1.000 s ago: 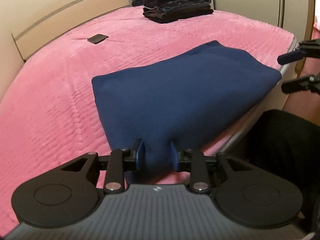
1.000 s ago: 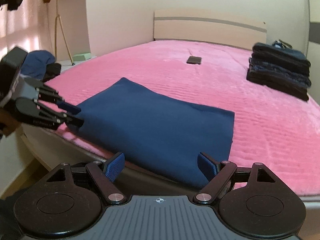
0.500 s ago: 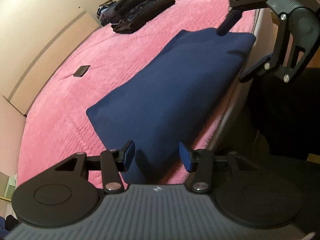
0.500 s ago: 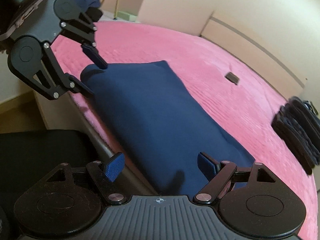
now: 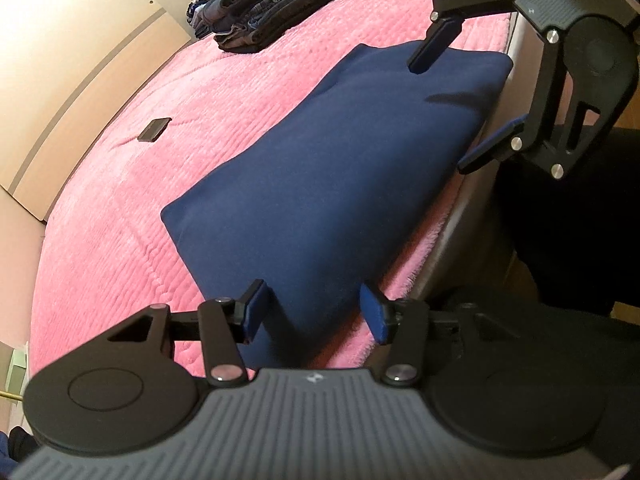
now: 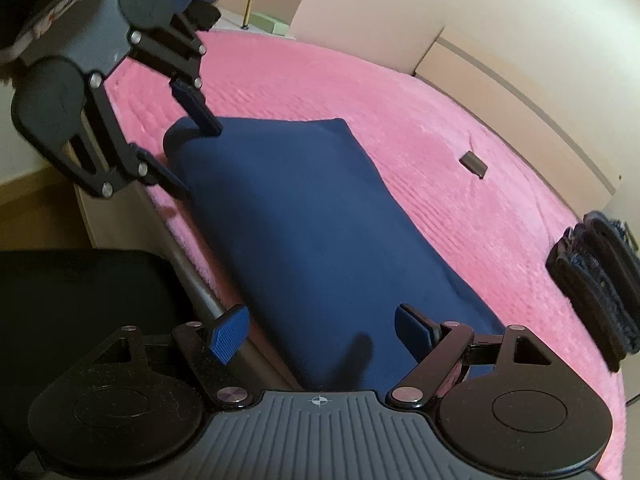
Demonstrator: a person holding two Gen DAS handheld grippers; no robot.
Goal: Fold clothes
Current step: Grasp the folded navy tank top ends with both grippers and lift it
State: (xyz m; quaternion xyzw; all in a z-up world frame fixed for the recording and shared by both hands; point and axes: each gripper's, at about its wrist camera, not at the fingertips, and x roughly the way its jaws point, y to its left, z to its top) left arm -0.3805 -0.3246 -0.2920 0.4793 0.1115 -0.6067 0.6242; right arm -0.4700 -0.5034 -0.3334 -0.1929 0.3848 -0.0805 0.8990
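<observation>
A navy garment [image 5: 340, 168] lies folded into a long rectangle near the edge of the pink bed [image 5: 120, 208]. My left gripper [image 5: 314, 312] is open, with its fingers on either side of the garment's near end. At the opposite end my right gripper [image 5: 460, 100] is open too, one finger above the cloth and one below the bed edge. In the right wrist view the garment [image 6: 304, 216] runs away from the right gripper [image 6: 322, 332], which straddles its near end. The left gripper [image 6: 186, 146] stands at the far end.
A stack of folded dark clothes [image 5: 272, 8] sits farther back on the bed, also visible as the stack [image 6: 596, 276]. A small dark flat object [image 5: 154, 130] lies near the headboard [image 6: 520, 80]. The bed's side rail [image 6: 192, 272] runs beside the garment.
One second ago my left gripper was shut on the garment's near edge; it is open now. Both grippers have swung to the two ends of the garment and face each other.
</observation>
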